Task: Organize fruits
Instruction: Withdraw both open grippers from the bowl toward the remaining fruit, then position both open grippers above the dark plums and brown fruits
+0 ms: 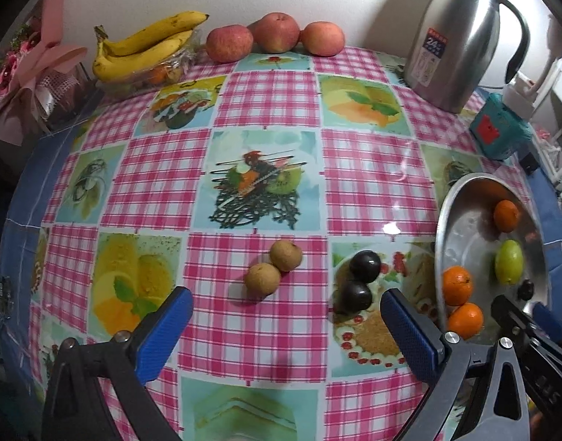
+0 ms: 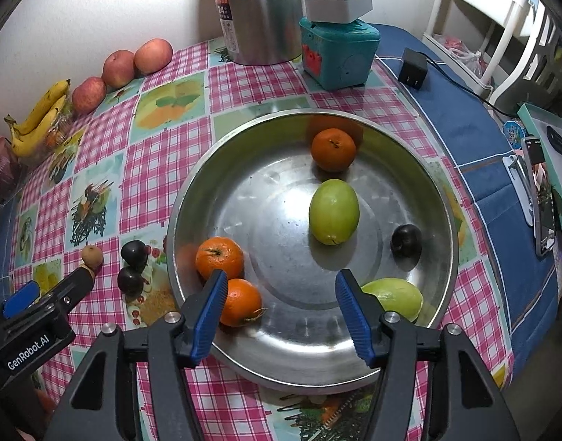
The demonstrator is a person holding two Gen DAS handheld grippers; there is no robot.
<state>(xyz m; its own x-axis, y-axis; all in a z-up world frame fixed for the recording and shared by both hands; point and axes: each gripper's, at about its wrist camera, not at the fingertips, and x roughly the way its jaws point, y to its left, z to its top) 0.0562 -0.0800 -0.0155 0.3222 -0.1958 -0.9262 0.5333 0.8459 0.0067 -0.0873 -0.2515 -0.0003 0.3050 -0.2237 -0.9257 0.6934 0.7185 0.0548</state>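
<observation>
Spread wide with nothing between its blue-padded fingers, the left gripper is seen in the left wrist view above the pink-checked, fruit-printed tablecloth. Two small round brown fruits lie touching each other just ahead of the gap, and two dark purple plums lie touching beside the right-hand pad. The round shiny metal basin is seen at the right edge, with three oranges, a green oval fruit and a small dark fruit inside it. At the far edge of the table a bunch of yellow bananas, three red apples and a steel thermos jug are lined along the wall.

In the right wrist view, the right gripper is held released over the near part of the basin, its pads pressing on nothing. One orange sits partly behind the left pad, a second orange just beyond it, and a third orange at the far wall. One green oval fruit lies near the centre, another green fruit just right of the right pad, and a dark plum by the right wall.
</observation>
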